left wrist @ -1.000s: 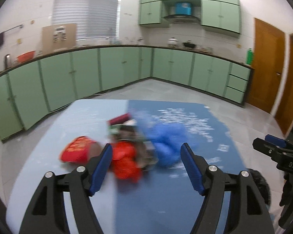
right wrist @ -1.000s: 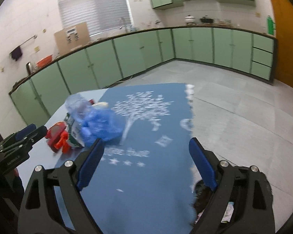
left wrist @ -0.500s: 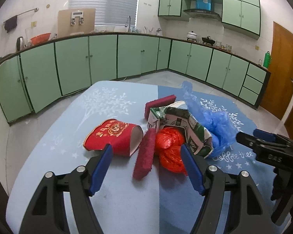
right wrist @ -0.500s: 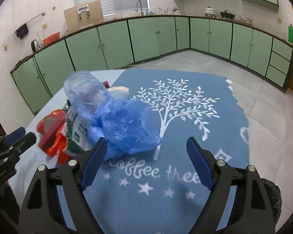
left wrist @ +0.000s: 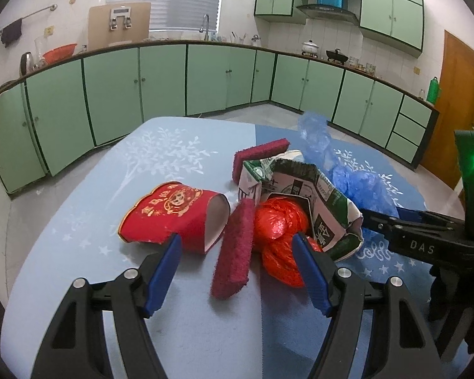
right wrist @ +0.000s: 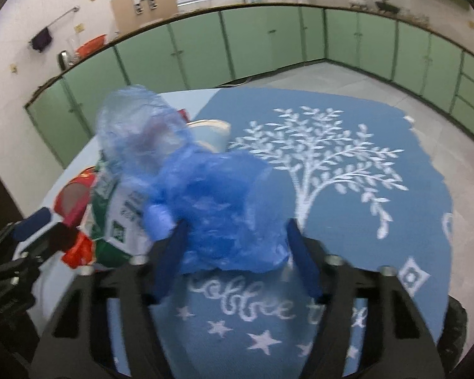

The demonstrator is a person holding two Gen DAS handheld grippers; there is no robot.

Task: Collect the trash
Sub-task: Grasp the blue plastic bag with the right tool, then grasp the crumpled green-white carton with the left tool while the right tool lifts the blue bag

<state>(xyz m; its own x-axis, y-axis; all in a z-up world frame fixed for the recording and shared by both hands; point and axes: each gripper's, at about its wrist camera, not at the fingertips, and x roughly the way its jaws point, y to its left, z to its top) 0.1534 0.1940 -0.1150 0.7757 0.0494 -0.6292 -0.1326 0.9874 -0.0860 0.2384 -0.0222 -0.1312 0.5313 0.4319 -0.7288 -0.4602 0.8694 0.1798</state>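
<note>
Closing around the blue plastic bag (right wrist: 224,208), the right claw (right wrist: 237,252) has just been narrowing, its pads flanking the bag though firm contact is unclear. Thin film could slip free or drag the carton (left wrist: 303,189) beside it. Left claw (left wrist: 237,271) hangs open, empty, over a scouring pad (left wrist: 233,246), with the red cup (left wrist: 173,218) and red wrapper (left wrist: 278,230) crowding it on the bench (left wrist: 110,195).
</note>
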